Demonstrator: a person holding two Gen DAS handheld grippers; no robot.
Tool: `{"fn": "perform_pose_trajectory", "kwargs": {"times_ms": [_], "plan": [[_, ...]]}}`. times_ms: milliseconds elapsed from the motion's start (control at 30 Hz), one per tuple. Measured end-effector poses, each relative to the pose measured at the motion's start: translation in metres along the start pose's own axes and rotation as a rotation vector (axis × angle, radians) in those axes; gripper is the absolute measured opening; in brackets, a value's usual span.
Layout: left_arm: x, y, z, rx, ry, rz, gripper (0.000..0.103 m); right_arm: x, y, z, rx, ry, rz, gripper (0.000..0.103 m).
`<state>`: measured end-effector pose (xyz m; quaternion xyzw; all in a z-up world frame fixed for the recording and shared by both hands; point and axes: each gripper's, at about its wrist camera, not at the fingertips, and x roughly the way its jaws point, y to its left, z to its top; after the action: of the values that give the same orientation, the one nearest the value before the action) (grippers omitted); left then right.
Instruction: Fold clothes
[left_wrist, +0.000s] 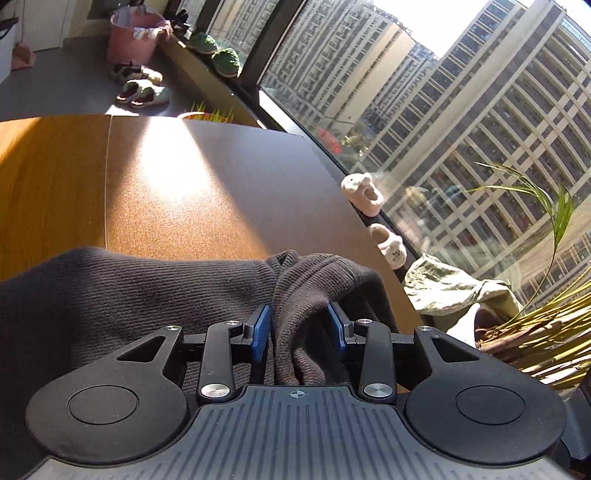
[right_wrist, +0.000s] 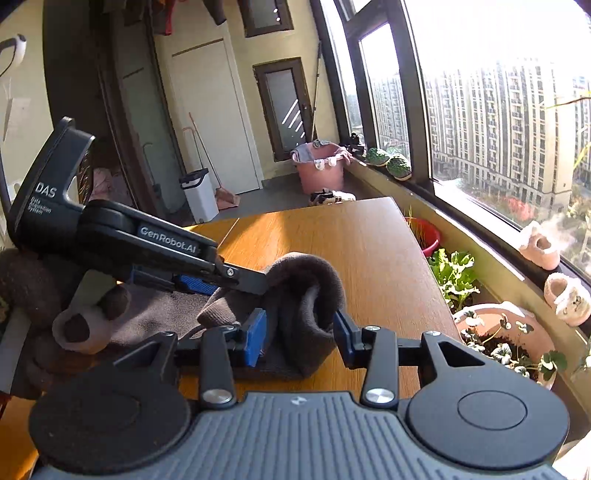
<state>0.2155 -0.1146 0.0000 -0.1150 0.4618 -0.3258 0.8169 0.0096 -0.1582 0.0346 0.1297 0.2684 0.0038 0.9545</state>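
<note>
A dark grey ribbed knit garment lies on the wooden table. My left gripper has its blue pads on either side of a bunched fold of the garment, jaws partly closed on it. In the right wrist view my right gripper holds a rolled bunch of the same garment between its pads, lifted off the table. The left gripper shows there too, at the left, clamping the cloth close beside the right one. A gloved hand is at the left.
A window sill on the right holds baby shoes, green slippers and potted plants. A pale green cloth lies off the table's right edge. A pink laundry bucket and shoes stand on the floor beyond the table.
</note>
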Motion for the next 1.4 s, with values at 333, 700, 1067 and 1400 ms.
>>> {"fn": "perform_pose_trajectory", "kwargs": {"times_ms": [333, 700, 1067, 1400], "plan": [[-0.041, 0.023, 0.006, -0.045, -0.087, -0.033, 0.034, 0.037, 0.025, 0.019, -0.034, -0.009, 0.009, 0.014], [-0.073, 0.020, 0.017, 0.080, -0.176, 0.148, 0.061, 0.053, 0.153, -0.024, -0.772, 0.014, -0.030, 0.015], [-0.053, 0.022, -0.004, 0.225, -0.190, 0.314, 0.058, 0.016, 0.082, 0.003, -0.363, 0.037, 0.260, 0.046], [-0.061, 0.050, -0.005, 0.119, -0.173, 0.211, 0.058, 0.069, 0.039, 0.004, 0.123, 0.110, 0.230, 0.068]]}}
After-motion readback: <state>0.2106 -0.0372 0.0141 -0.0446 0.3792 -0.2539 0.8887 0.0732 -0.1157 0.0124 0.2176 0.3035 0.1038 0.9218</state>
